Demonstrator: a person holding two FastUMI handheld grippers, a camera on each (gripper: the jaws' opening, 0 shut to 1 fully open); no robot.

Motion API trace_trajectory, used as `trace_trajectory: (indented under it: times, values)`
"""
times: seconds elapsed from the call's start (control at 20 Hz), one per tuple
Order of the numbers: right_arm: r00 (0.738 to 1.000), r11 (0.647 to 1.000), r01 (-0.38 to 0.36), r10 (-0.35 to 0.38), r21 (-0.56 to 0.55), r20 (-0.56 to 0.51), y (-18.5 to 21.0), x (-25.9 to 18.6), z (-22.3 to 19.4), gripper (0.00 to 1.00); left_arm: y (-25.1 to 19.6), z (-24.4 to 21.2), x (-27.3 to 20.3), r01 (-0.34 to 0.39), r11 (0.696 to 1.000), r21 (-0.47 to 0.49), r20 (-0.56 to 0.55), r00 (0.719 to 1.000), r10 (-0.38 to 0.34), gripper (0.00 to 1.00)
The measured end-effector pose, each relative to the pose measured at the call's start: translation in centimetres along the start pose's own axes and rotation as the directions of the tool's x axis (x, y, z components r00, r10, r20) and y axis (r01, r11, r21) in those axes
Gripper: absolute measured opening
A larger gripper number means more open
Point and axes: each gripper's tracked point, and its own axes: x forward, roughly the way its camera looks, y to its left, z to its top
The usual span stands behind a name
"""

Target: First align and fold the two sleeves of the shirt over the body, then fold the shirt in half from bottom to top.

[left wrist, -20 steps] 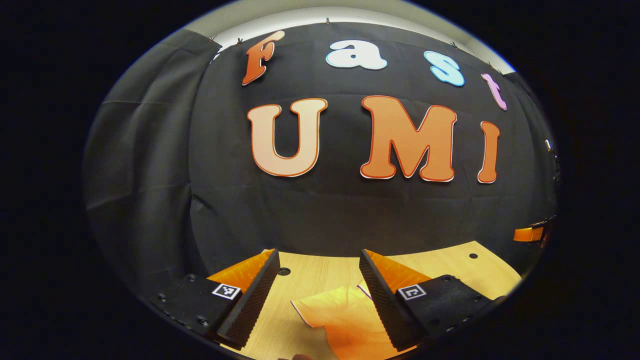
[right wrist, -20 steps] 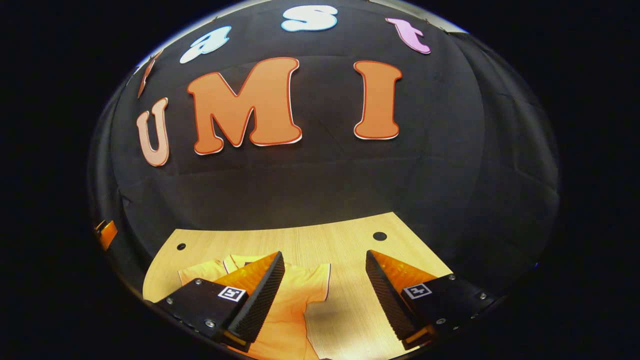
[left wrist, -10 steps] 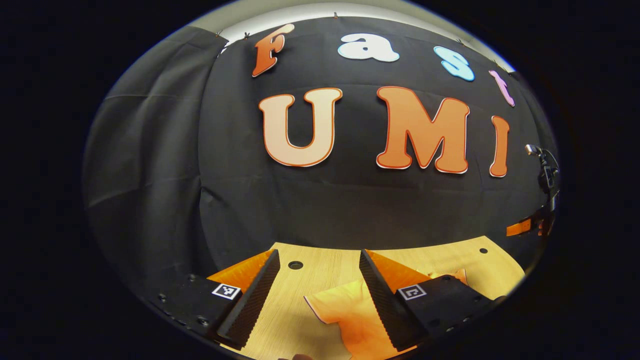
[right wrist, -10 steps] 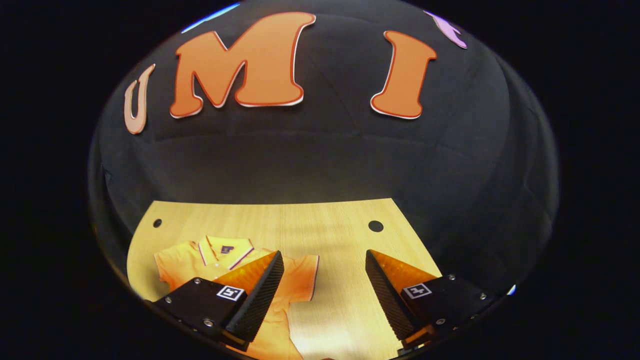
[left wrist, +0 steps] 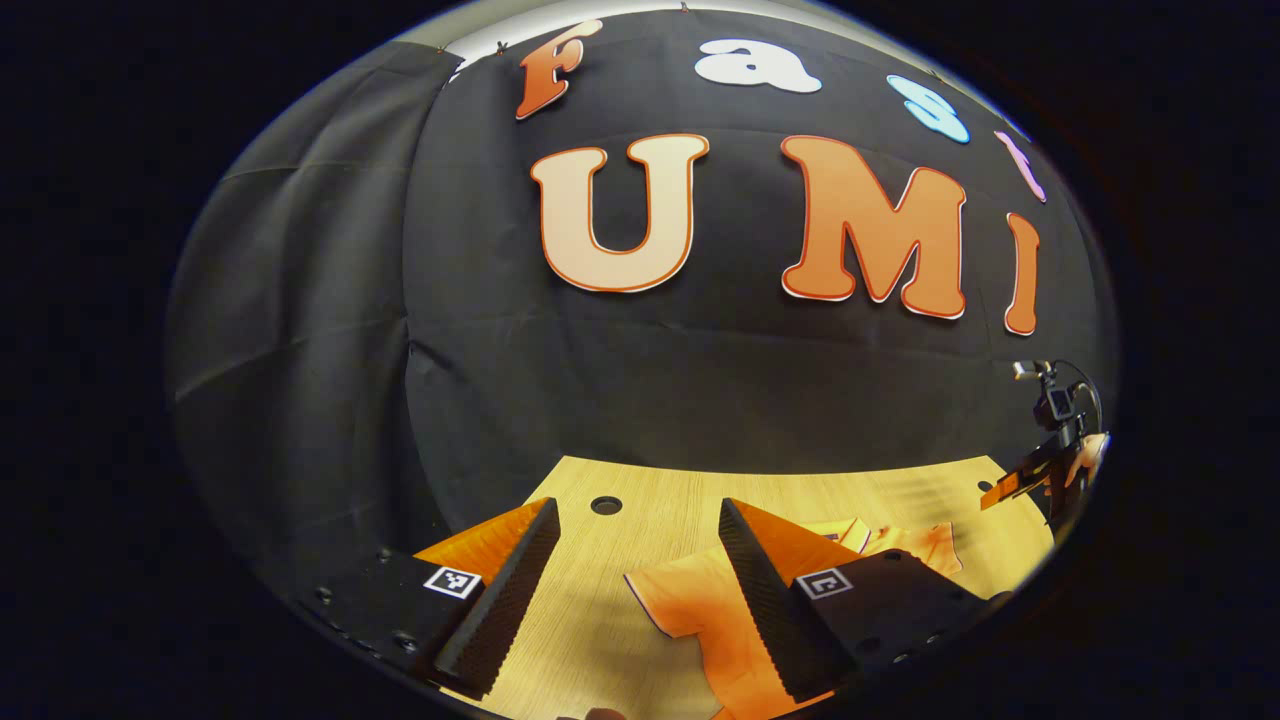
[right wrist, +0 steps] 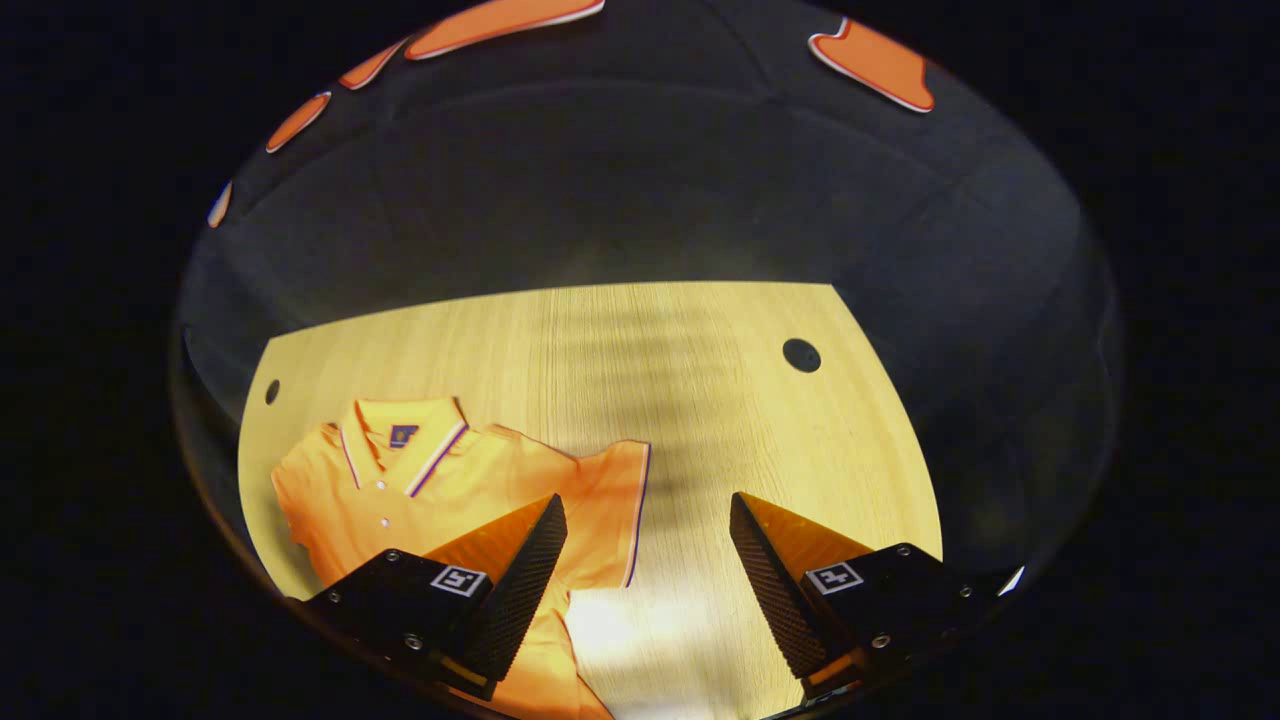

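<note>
An orange polo shirt [right wrist: 450, 480] with a striped collar lies flat on the wooden table [right wrist: 620, 350], front up, collar toward the wall. In the right gripper view its near sleeve [right wrist: 605, 510] spreads out between my fingers. My right gripper [right wrist: 645, 570] hangs open above the table, its left finger over the shirt's body. In the left gripper view the other sleeve [left wrist: 680, 605] lies between the fingers of my left gripper [left wrist: 635, 580], which is open and holds nothing. The right gripper [left wrist: 1040, 465] and a hand also show far right in that view.
The table has round holes near its back corners [right wrist: 801, 355] [left wrist: 606, 505]. Black cloth walls close the booth behind and beside the table. Bare wood lies to the right of the shirt in the right gripper view.
The right gripper has tilted down, so the whole upper shirt now shows. The left gripper has tipped slightly down and turned, bringing more table and the collar into sight. Both stay open.
</note>
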Motion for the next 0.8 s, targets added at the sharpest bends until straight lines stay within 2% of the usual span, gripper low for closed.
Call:
trace_trajectory:
  times: [0.15,0.35,0.45,0.5,0.65,0.8]
  values:
    - [0.994,1.000,0.004,-0.006,-0.017,-0.108,0.4,3.0,-1.8,1.00,-0.1,-1.0,0.6,0.011,1.000,-0.020,-0.027,1.000,-0.012,0.98]
    - [0.980,0.999,-0.030,0.033,0.018,-0.198,1.6,5.8,-3.6,0.99,-0.2,-1.9,1.1,0.006,1.000,-0.021,-0.049,0.999,-0.007,0.98]
    - [0.972,1.000,-0.016,0.021,0.024,-0.234,1.6,6.9,-4.6,0.98,0.1,-2.3,1.3,-0.004,1.000,-0.019,-0.059,0.998,0.003,0.99]
    - [0.969,1.000,-0.006,0.013,0.030,-0.247,1.5,7.2,-5.0,0.92,0.4,-2.2,1.4,-0.013,1.000,-0.019,-0.061,0.998,0.011,0.98]
    - [0.959,0.997,-0.026,0.047,0.076,-0.279,2.2,8.1,-5.9,0.83,1.0,-2.8,1.5,-0.025,1.000,-0.015,-0.072,0.997,0.023,0.98]
    - [0.950,0.992,-0.040,0.075,0.120,-0.302,2.8,9.0,-6.6,0.69,1.0,-2.8,1.5,-0.024,1.000,-0.014,-0.078,0.997,0.023,0.98]
